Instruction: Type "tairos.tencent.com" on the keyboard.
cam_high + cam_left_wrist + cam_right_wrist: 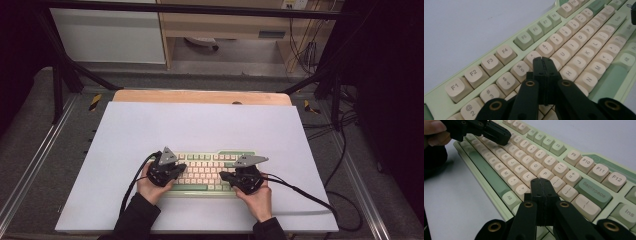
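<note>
A pale green keyboard (200,188) with cream keys lies on the white table near the front edge. My left gripper (181,168) hovers over its left half, jaws shut with nothing between them; in the left gripper view its tips (542,60) sit just above the number row near the 5 and 6 keys of the keyboard (584,50). My right gripper (225,176) is over the right half, jaws shut and empty; its tips (541,181) hang above the keys near P and the brackets of the keyboard (529,162). The left gripper (501,138) appears at the far end there.
The white table top (200,125) stretches wide behind and beside the keyboard. A wooden strip (200,96) runs along its far edge. Black cables (305,192) trail from both grippers across the table to the right and front. Dark frame poles (57,75) stand at both back corners.
</note>
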The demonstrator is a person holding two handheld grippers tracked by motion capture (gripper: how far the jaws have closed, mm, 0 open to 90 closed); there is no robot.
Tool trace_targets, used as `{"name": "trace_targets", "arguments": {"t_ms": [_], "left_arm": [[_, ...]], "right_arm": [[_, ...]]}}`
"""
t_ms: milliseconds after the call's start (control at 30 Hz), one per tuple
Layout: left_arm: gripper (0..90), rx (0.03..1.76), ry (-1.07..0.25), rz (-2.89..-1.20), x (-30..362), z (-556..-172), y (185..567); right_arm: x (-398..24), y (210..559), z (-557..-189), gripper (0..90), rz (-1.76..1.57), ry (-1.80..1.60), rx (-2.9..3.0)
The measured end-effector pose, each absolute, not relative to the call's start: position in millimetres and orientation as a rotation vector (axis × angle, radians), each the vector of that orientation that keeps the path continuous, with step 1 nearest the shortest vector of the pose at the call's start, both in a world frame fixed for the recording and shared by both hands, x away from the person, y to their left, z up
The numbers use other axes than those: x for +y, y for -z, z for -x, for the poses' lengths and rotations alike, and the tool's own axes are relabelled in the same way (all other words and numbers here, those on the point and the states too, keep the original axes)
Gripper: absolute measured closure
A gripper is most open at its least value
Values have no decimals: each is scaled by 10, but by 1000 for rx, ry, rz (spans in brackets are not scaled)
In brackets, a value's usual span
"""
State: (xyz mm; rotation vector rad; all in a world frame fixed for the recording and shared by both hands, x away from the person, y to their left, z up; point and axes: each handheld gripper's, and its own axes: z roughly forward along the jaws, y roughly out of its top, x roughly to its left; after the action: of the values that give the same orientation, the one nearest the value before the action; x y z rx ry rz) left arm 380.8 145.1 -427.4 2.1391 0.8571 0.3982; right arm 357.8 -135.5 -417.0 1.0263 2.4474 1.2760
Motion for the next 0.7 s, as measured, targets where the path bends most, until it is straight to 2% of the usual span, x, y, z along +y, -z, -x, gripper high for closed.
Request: {"name": "trace_targets", "arguments": {"t_ms": [700], "left_arm": [[899, 830, -387, -2130, 1526, -3722, 4223]], "right_arm": [[-1365, 4150, -3564, 900, -1021, -1283, 2444]]}}
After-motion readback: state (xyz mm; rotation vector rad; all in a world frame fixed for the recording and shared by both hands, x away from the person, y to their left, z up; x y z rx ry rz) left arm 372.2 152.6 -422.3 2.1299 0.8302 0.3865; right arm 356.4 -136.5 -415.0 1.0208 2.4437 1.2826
